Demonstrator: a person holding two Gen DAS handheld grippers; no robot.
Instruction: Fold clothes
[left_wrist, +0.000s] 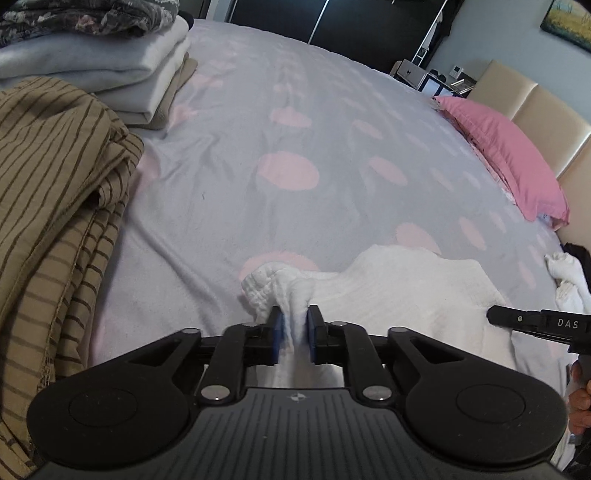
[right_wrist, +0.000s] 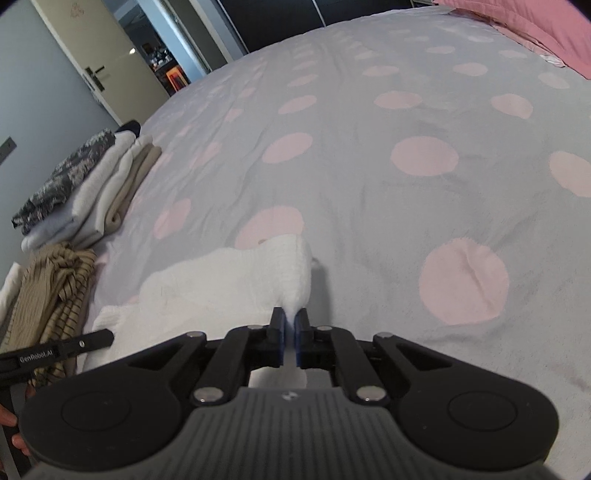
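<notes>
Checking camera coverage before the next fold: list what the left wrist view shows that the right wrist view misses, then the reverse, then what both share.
Left wrist only: the padded beige headboard and loose white socks.

Right wrist only: the door with its dark handle.

Both: the white garment, pinched by the left gripper and the right gripper, the polka-dot bedspread, the folded clothes stack, the striped brown garment and the pink pillow.

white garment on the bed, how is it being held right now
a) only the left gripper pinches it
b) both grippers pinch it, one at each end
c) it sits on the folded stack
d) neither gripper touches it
b: the left gripper has a bunched edge of the white garment between its blue pads, and the right gripper clamps another corner of it, with the rest lying on the dotted bedspread.
</notes>
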